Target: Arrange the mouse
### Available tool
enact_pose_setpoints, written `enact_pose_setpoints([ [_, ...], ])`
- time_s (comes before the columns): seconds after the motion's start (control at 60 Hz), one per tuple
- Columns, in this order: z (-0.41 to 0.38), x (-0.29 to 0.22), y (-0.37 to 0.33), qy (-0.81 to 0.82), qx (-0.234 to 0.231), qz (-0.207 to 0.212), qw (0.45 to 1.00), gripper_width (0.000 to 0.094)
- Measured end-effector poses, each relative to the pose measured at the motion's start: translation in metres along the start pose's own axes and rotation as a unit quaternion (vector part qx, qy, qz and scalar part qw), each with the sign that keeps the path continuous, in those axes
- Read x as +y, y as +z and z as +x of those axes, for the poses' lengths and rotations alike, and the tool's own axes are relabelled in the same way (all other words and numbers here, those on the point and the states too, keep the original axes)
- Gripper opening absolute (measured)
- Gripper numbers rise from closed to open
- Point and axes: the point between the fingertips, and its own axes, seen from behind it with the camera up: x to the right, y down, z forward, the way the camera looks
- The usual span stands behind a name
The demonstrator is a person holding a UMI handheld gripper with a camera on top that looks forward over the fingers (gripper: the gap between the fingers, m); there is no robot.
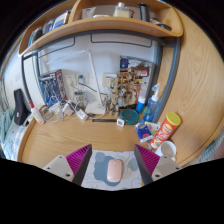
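The gripper (113, 161) stands spread, its magenta pads (78, 160) flanking a pale pink oval mouse (115, 171) lying untouched on a light mat (98, 178), partly cut off. Beyond the mouse, desk clutter blurs together.

Ahead of the open claw (113, 163) the desk (70, 135) lies bare, while a tall can (165, 131) and clutter crowd its right side.

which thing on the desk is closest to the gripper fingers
The pale pink mouse, lying on a light mat between the open fingers of the gripper. The orange snack can and white cup sit off to the side, beyond the fingers.
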Motion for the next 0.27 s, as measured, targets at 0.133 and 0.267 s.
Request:
enact_pose_setpoints([
  [0.133, -0.015, -0.003, -0.013, 0.0, -0.016, 0.007, 1.0, 0.0848],
  [0.267, -0.027, -0.001, -0.019, 0.001, -0.026, 0.01, 1.0, 0.0847],
])
